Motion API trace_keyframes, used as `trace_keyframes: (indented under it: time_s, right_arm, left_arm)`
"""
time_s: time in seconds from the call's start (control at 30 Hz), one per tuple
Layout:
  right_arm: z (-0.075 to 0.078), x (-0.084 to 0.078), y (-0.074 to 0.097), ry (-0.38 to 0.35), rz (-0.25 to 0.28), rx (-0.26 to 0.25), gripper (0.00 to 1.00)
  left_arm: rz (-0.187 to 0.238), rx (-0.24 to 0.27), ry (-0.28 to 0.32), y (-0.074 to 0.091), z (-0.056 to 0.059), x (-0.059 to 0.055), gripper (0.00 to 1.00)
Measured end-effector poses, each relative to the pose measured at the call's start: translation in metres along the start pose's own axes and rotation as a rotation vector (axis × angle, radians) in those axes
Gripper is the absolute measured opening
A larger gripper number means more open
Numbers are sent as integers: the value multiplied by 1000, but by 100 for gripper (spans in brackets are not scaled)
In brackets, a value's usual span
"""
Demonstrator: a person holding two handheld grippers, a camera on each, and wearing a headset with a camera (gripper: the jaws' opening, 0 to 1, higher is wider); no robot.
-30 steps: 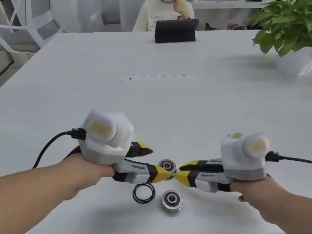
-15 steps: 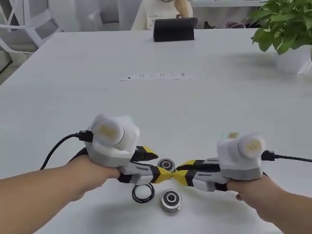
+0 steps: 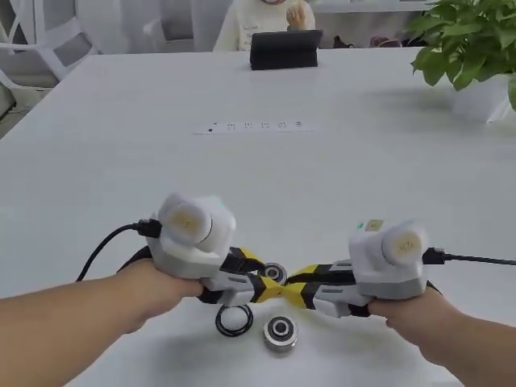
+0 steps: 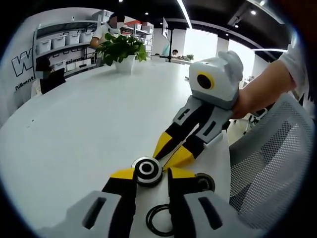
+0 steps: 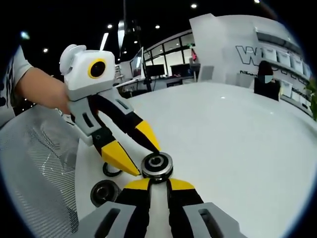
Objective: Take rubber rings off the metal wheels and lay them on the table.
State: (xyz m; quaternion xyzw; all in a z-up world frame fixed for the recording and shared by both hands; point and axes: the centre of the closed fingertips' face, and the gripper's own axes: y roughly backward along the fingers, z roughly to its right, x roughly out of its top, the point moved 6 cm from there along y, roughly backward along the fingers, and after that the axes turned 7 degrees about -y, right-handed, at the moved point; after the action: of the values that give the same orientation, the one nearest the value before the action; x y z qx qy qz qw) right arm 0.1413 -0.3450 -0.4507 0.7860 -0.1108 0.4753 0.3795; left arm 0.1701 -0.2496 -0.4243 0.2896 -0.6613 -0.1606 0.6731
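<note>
Rubber ring [image 3: 234, 320] lies on the table [image 3: 339, 185] beside one wheel [image 3: 280, 331], apparently stripped. Left gripper [image 4: 151, 174] clamps the second wheel [image 5: 157, 164] nearby. Right gripper [image 5: 157, 182] has its jaws nearly together at that rim, grip unclear; that ring remains.

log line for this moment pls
left gripper: gripping wheel | right gripper: tips at its rim, grip unclear | loose ring, second wheel: on table

Ring [image 3: 234, 320], wheel [image 3: 280, 330] nearside; open table [image 3: 161, 161] beyond
</note>
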Motion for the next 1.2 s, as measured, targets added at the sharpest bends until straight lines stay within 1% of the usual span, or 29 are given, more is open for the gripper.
trace_keyframes:
  time_s: [0.13,0.3,0.37,0.47,0.57,0.67,0.87,1.03,1.2]
  right_arm:
    - [0,0,0,2,3,-1,10]
    - [0,0,0,9,-2,-3,9]
    - [0,0,0,10,-3,-6,9]
    - [0,0,0,12,-4,-9,8]
    - [0,0,0,11,-4,-11,8]
    - [0,0,0,9,-6,-13,8]
    - [0,0,0,-14,0,-17,7]
    - [0,0,1,-11,-17,-27,2]
    - [-1,0,0,-25,-22,-36,1]
  left_arm:
    - [0,5,4,0,1,1,17]
    - [-2,11,-11,-2,1,2,16]
    - [-5,19,-17,-2,0,3,15]
    - [-14,42,-29,-3,-1,3,11]
    - [-20,52,-36,-3,-3,3,7]
    - [-21,61,-46,-3,-2,2,7]
    - [-20,66,-44,-4,-3,2,7]
    - [-20,73,-45,-4,-2,2,7]
    - [-21,79,-47,-4,-2,2,7]
